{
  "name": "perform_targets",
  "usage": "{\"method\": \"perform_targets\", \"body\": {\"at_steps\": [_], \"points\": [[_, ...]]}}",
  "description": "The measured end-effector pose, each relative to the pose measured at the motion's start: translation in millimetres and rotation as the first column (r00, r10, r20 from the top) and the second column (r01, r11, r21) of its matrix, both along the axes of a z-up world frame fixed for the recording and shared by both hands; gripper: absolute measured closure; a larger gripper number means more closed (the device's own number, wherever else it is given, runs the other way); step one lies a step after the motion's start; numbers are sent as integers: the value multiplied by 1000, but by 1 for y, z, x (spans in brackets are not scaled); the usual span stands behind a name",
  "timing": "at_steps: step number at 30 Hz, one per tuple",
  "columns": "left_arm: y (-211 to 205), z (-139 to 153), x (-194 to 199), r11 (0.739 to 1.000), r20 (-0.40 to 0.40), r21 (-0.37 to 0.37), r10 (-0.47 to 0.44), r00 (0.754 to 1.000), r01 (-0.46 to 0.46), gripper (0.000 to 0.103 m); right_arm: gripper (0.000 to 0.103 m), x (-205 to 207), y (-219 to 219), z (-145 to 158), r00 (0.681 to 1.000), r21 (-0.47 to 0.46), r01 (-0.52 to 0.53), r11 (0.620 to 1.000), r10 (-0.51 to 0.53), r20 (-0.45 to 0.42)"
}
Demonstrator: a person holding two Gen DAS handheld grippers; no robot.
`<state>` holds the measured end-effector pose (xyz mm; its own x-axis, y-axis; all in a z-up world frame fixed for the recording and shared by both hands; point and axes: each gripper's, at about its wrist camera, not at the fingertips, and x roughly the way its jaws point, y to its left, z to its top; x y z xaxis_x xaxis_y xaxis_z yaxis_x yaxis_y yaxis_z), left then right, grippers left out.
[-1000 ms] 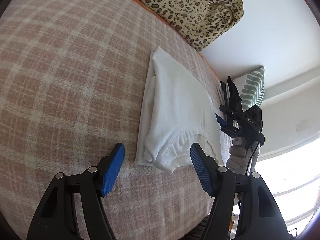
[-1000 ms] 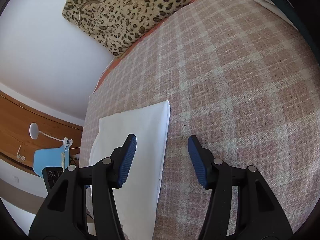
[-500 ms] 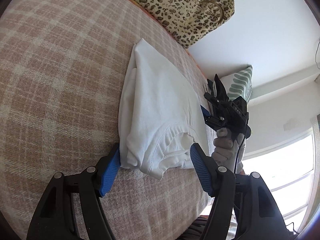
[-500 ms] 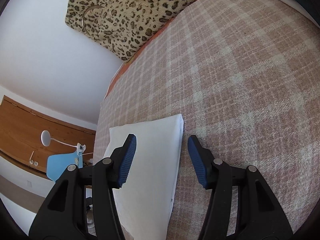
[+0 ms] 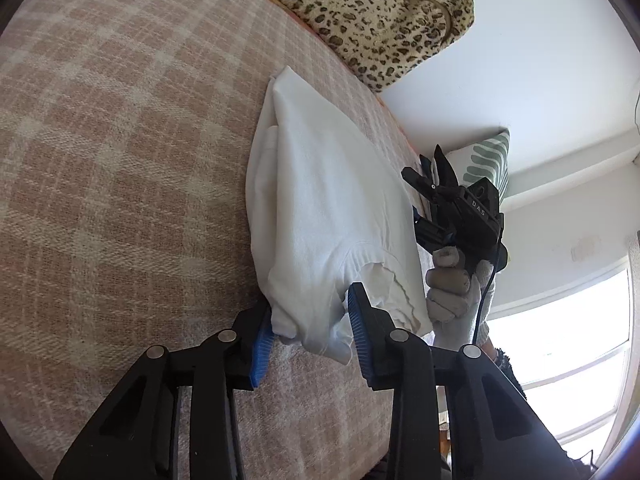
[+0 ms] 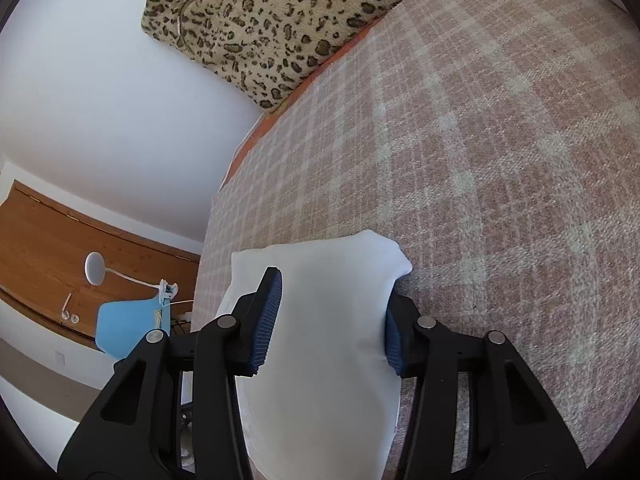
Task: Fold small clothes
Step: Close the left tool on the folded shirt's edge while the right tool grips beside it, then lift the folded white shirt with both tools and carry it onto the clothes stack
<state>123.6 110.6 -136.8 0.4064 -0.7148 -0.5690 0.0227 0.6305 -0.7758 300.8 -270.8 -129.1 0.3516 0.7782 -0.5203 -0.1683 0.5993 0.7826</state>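
The left gripper (image 5: pixel 310 330) is closing its blue-padded jaws on the near end of the folded white T-shirt (image 5: pixel 324 216), the bunched collar end filling the gap and touching both pads. The right gripper (image 6: pixel 330 322) is also closing, straddling the other end of the same white T-shirt (image 6: pixel 320 320); the cloth is lying between its pads, the right pad tucked under the fabric's edge, though the view is not showing whether the pads are actually pressing yet.

The shirt is lying on the pink-and-cream plaid bedspread (image 5: pixel 120 140), close to the bed's edge on the right in the left wrist view, its ribbed neckline facing the left gripper and its folded corner pointing toward the head of the bed.

Beyond the shirt in the left wrist view, a hand in a pale grey glove (image 5: pixel 456 284) is gripping the black handle of the right gripper, whose camera housing is carrying the white letters "DAS" (image 5: pixel 478 208). Behind it a cushion with green leaf stripes (image 5: pixel 486 160) is leaning at the wall.

At the far edge of the bed a leopard-print bag (image 6: pixel 272 12) is resting against the white wall. To the left in the right wrist view, a white clip lamp (image 6: pixel 96 268) is standing by a light blue chair (image 6: pixel 128 326) in front of wooden panelling.
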Motion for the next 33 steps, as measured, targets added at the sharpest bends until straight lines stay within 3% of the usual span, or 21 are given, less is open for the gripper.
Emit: {"method": "perform_targets", "body": {"at_steps": [1, 3, 5, 8, 22, 33], "points": [[0, -1, 1, 1000, -6, 4, 9, 1000, -9, 82, 57, 0, 1, 0, 1000, -13, 8, 1000, -8, 1], [-3, -1, 4, 1000, -1, 23, 20, 1000, -20, 84, 75, 2, 4, -2, 999, -27, 30, 999, -30, -18], [-7, 2, 5, 999, 10, 39, 21, 1000, -22, 86, 87, 2, 8, -4, 998, -48, 43, 998, -45, -34], [-13, 11, 2, 996, 45, 86, 10, 999, -14, 88, 92, -4, 16, 6, 999, -128, 40, 991, -37, 24], [-47, 55, 3, 985, 144, 163, -74, 987, 50, 89, 94, -32, 23, 69, 984, -222, 63, 973, -23, 178], [-112, 81, 19, 966, 210, 210, -192, 959, 147, 90, 94, -48, -32, 121, 960, -256, 143, 956, -71, 272]]}}
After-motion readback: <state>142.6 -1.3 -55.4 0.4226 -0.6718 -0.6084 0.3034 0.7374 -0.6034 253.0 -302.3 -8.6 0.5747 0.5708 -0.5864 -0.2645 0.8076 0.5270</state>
